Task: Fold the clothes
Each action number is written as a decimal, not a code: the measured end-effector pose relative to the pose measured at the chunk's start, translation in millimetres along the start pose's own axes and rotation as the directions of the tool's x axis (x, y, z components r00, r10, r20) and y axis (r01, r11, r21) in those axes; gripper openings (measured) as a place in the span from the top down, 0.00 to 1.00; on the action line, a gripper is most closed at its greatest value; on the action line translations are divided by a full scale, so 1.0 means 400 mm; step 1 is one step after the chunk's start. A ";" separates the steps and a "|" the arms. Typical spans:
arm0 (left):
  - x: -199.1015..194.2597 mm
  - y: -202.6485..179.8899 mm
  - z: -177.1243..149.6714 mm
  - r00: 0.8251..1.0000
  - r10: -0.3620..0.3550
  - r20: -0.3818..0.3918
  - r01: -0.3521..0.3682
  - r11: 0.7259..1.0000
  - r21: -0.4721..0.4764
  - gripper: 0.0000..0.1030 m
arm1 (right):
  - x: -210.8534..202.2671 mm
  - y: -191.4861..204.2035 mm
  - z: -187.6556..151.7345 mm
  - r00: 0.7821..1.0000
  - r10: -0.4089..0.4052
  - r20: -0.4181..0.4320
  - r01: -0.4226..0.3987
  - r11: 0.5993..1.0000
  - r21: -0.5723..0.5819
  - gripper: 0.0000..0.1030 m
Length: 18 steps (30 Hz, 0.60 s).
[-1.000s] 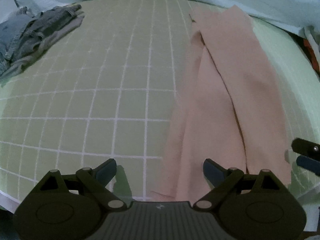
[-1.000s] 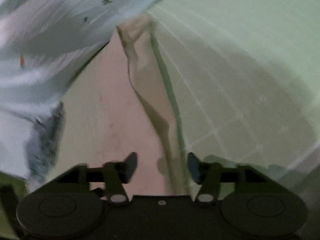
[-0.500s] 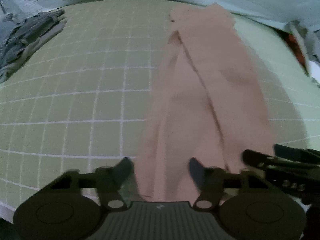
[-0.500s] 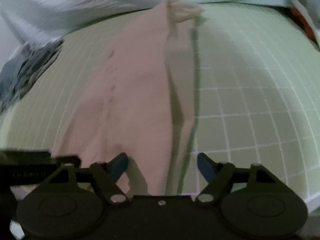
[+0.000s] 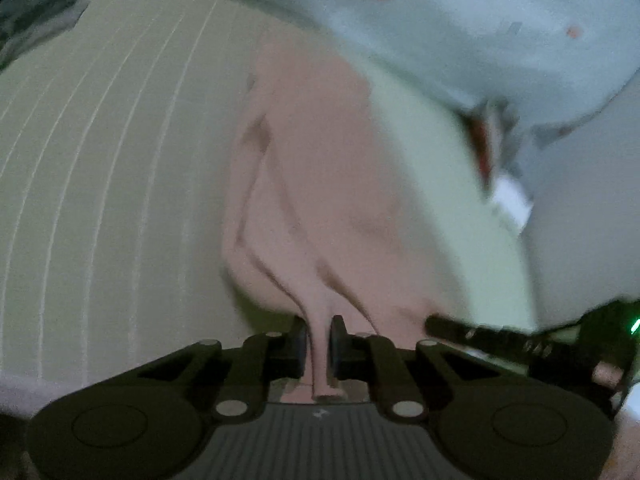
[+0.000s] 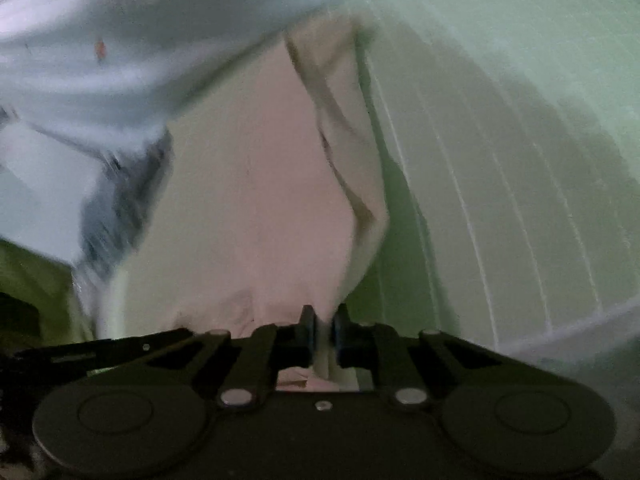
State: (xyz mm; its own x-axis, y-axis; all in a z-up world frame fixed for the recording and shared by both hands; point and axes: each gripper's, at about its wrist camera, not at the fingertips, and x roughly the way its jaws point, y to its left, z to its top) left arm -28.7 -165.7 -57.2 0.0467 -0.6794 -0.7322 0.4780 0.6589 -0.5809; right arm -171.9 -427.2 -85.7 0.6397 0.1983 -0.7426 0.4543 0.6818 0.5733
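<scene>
The long pale pink fabric garment (image 5: 320,184) lies stretched along the light green mat with a white grid (image 5: 120,160), its near end gathered up off the surface and its far end reaching toward the crumpled pale blue-white sheet with small orange marks (image 5: 480,32) at the back of the mat.

In the left wrist view, the left gripper (image 5: 319,340) has its jaws closing, with a pinched fold of the pink garment running between the two dark pads; the pads press on the cloth from both sides, and the fabric rises from the mat in tight creases into that pinch. At the lower right edge of this view the black body of the right gripper (image 5: 500,336) shows just beside it.

In the right wrist view, the right gripper (image 6: 323,330) also has its jaws closing, and a narrow fold of the same pink garment (image 6: 260,200) is nipped between its pads. The garment's right edge curls over in a pale, doubled strip against the green mat (image 6: 500,160).

A heap of grey-blue denim clothing (image 6: 124,204) lies to the left of the pink garment in the right wrist view, blurred; the same heap sits at the top left corner of the left wrist view (image 5: 36,4), well apart from the pink garment.
</scene>
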 end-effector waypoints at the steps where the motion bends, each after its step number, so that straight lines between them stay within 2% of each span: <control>1: -0.013 -0.020 0.036 0.999 -0.024 0.037 0.024 1.000 0.010 0.88 | -0.015 0.010 0.023 1.000 0.005 0.025 -0.005 1.000 -0.003 0.91; 3: -0.038 -0.061 0.110 0.991 -0.066 0.113 0.062 0.997 0.037 0.88 | -0.041 0.039 0.087 0.995 0.026 0.093 -0.025 1.000 -0.018 0.91; 7: -0.069 -0.143 0.257 0.959 -0.067 0.274 0.031 0.991 0.132 0.88 | -0.077 0.090 0.244 0.961 0.142 0.239 -0.140 0.990 -0.025 0.91; 10: -0.074 -0.163 0.332 0.937 -0.083 0.341 0.039 0.990 0.134 0.88 | -0.081 0.141 0.339 0.933 0.157 0.324 -0.138 0.987 -0.082 0.91; 15: -0.038 -0.158 0.412 0.925 -0.058 0.376 0.027 0.996 0.088 0.88 | -0.051 0.160 0.431 0.918 0.160 0.362 -0.141 0.987 -0.078 0.91; 18: -0.011 -0.149 0.432 0.929 -0.036 0.369 0.010 0.997 0.074 0.88 | -0.028 0.163 0.463 0.920 0.142 0.366 -0.127 0.990 -0.063 0.91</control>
State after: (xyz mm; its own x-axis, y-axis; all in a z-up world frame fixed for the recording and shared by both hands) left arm 94.2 -257.9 42.2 0.3496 -0.7739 -0.5280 0.5417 0.6268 -0.5601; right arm -34.8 -515.4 23.9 0.8795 0.0215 -0.4753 0.3290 0.6943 0.6401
